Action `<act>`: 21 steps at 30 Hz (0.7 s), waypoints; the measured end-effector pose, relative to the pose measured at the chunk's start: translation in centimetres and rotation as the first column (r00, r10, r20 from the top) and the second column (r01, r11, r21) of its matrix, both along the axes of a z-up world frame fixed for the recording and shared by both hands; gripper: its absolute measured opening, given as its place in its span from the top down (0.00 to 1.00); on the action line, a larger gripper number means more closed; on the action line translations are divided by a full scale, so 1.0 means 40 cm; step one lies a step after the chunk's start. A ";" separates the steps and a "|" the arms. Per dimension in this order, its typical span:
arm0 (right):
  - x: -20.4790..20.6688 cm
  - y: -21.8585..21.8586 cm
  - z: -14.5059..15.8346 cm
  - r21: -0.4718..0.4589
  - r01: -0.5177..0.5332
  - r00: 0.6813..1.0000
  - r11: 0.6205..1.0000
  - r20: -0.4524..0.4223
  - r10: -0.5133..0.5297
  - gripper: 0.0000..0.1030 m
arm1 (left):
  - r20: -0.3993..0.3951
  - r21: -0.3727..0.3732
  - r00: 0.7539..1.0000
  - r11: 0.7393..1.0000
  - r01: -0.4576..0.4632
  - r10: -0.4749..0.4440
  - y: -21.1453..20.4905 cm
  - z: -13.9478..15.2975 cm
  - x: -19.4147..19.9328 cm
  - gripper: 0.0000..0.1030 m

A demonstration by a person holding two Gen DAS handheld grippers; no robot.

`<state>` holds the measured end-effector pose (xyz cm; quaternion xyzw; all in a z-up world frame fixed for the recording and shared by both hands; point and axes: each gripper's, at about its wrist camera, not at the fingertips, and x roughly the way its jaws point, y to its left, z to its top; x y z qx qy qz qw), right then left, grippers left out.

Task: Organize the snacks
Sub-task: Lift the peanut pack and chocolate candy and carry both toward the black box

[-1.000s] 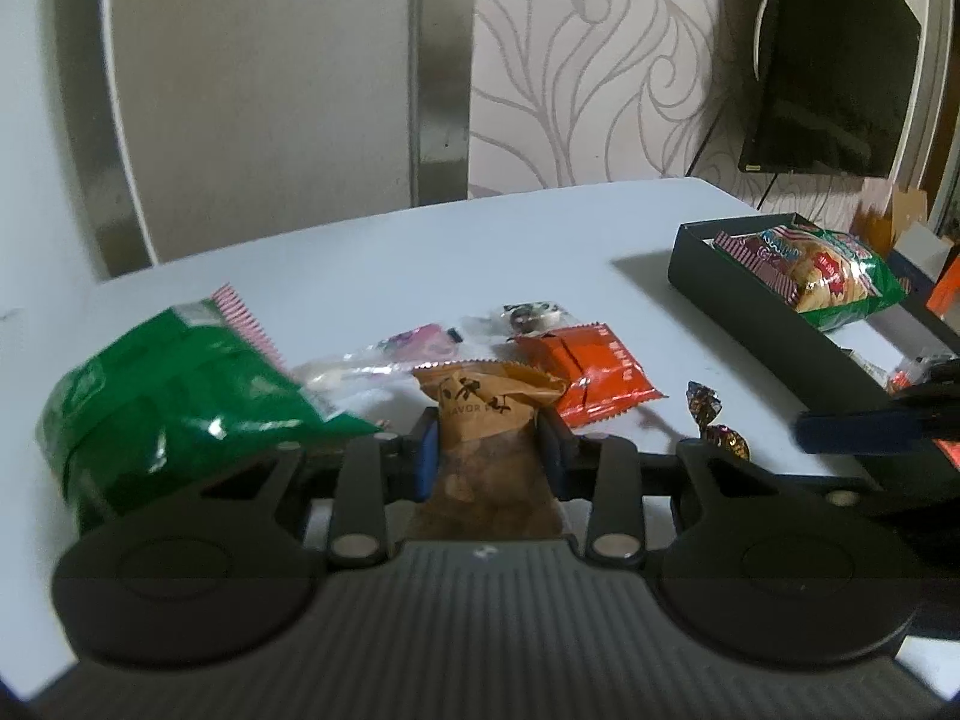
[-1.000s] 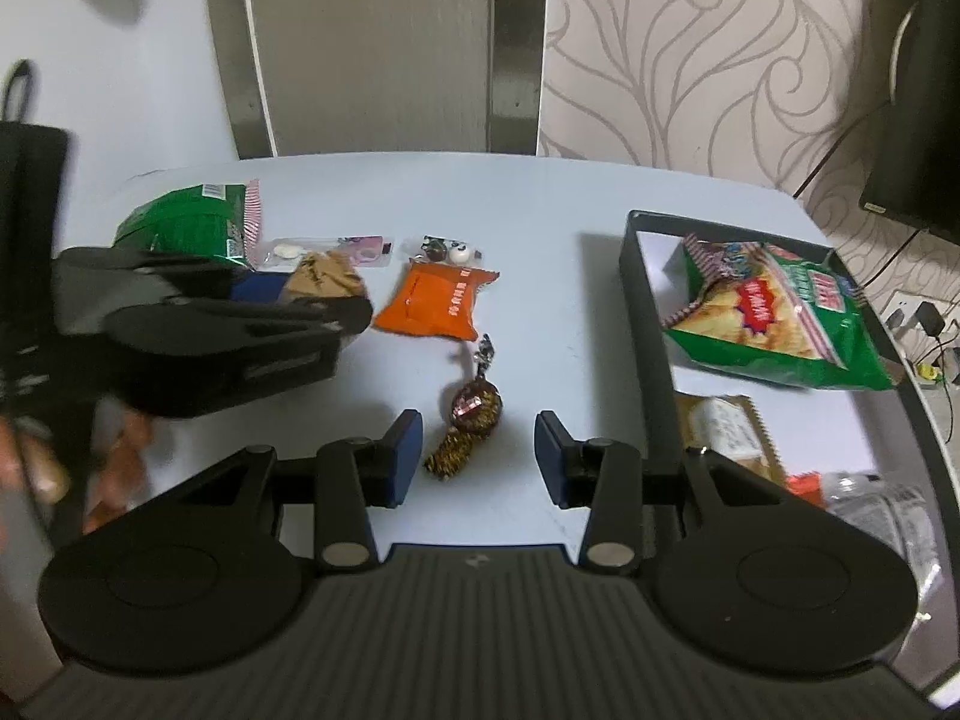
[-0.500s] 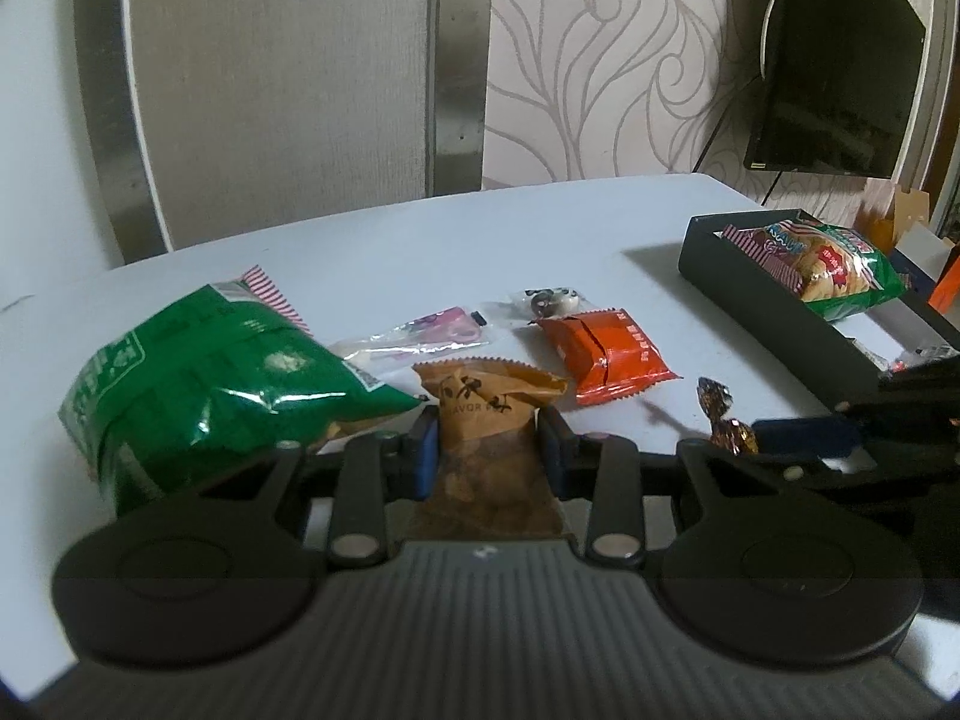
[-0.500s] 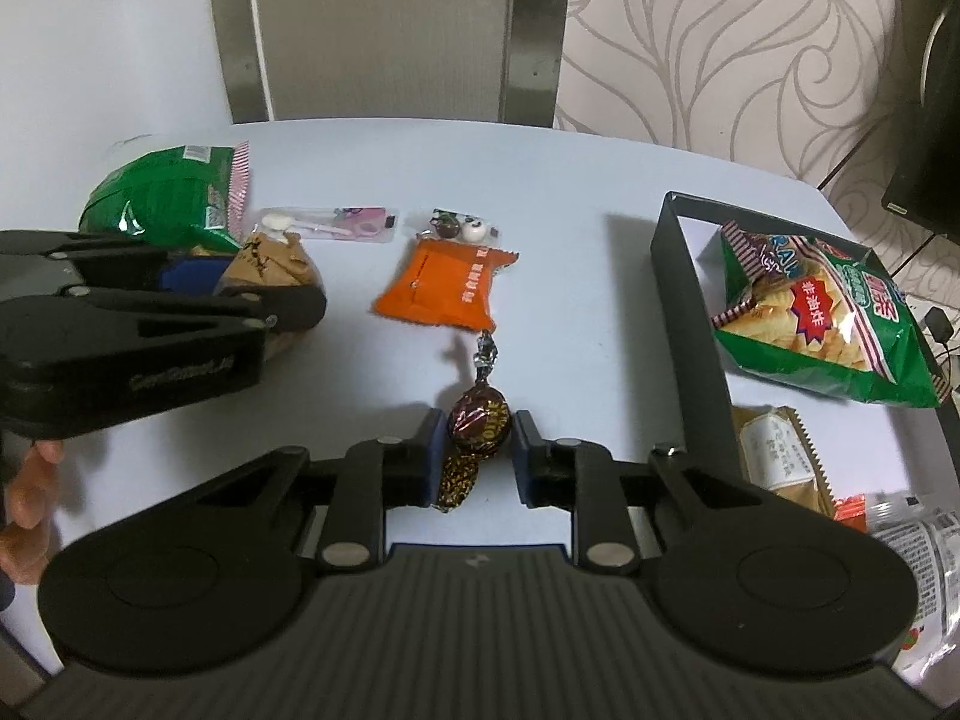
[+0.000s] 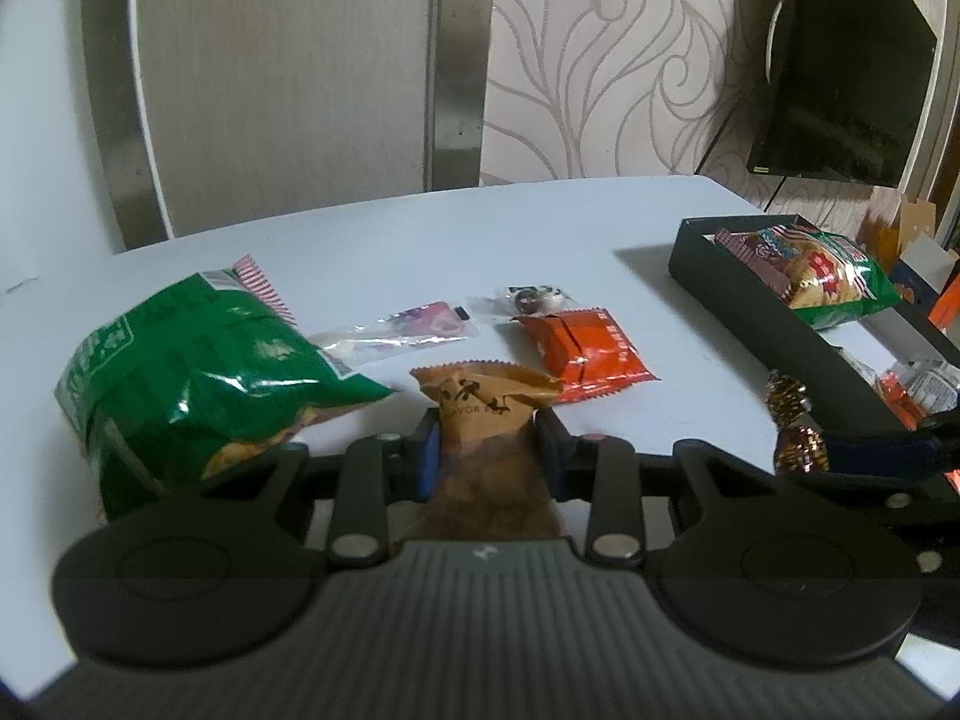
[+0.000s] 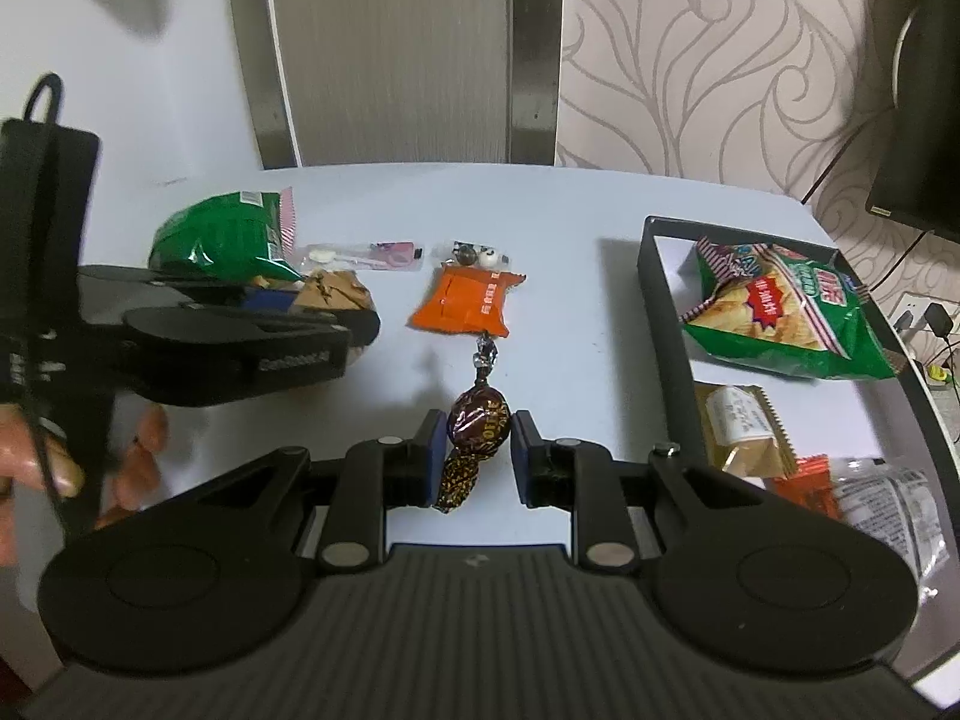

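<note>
My left gripper (image 5: pixel 486 450) is shut on a brown snack packet (image 5: pixel 486 414), held just above the white table; it also shows in the right wrist view (image 6: pixel 336 294). My right gripper (image 6: pixel 477 456) is shut on a brown foil-wrapped candy (image 6: pixel 480 426), also visible at the right of the left wrist view (image 5: pixel 798 444). A black tray (image 6: pixel 666 336) at the right holds a green chips bag (image 6: pixel 780 312) and several small packets. On the table lie a green chips bag (image 5: pixel 186 372), an orange packet (image 5: pixel 582 348), a clear pink-labelled packet (image 5: pixel 402 330) and a small clear candy packet (image 5: pixel 528 300).
The table edge curves away at the back, with a wall and a metal-edged panel behind. A black screen (image 5: pixel 840 96) hangs at the far right. A person's hand (image 6: pixel 36 456) holds the left gripper at the left of the right wrist view.
My right gripper moved forward around the foil candy and closed on it. My left gripper stayed shut on the brown packet and shifted slightly back from the snacks.
</note>
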<state>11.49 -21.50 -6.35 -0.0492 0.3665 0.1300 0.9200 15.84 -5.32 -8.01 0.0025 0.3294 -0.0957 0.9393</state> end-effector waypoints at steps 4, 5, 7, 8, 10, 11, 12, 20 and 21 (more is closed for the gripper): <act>-0.025 -0.015 0.014 0.007 0.007 1.000 1.000 0.007 -0.008 0.74 | 0.006 0.006 1.000 1.000 0.004 -0.004 -0.013 0.004 -0.010 0.66; -0.030 -0.019 0.016 0.010 0.010 1.000 1.000 0.007 -0.011 0.74 | 0.008 0.008 1.000 1.000 0.005 -0.005 -0.016 0.005 -0.012 0.66; -0.039 -0.026 0.018 0.013 0.013 1.000 1.000 0.006 -0.013 0.74 | 0.010 0.014 1.000 1.000 0.006 -0.006 -0.021 0.006 -0.017 0.66; -0.042 -0.028 0.019 0.014 0.014 1.000 1.000 0.005 -0.014 0.74 | 0.009 0.016 1.000 1.000 0.006 -0.006 -0.024 0.006 -0.019 0.66; -0.048 -0.033 0.018 0.017 0.016 1.000 1.000 0.004 -0.016 0.74 | 0.007 0.023 1.000 1.000 0.008 -0.008 -0.028 0.005 -0.022 0.66; -0.052 -0.034 0.019 0.016 0.016 1.000 1.000 0.003 -0.016 0.74 | 0.010 0.027 1.000 1.000 0.007 -0.007 -0.030 0.005 -0.024 0.66; -0.057 -0.035 0.019 0.015 0.015 1.000 1.000 0.003 -0.015 0.74 | 0.009 0.030 1.000 1.000 0.005 -0.005 -0.031 0.005 -0.025 0.66; -0.082 -0.045 0.013 0.014 0.015 1.000 1.000 -0.016 -0.015 0.74 | 0.000 0.033 1.000 0.999 -0.009 0.009 -0.027 0.000 -0.044 0.66; -0.085 -0.045 0.010 0.015 0.015 1.000 1.000 -0.020 -0.014 0.74 | -0.001 0.030 1.000 0.999 -0.009 0.009 -0.026 0.000 -0.047 0.66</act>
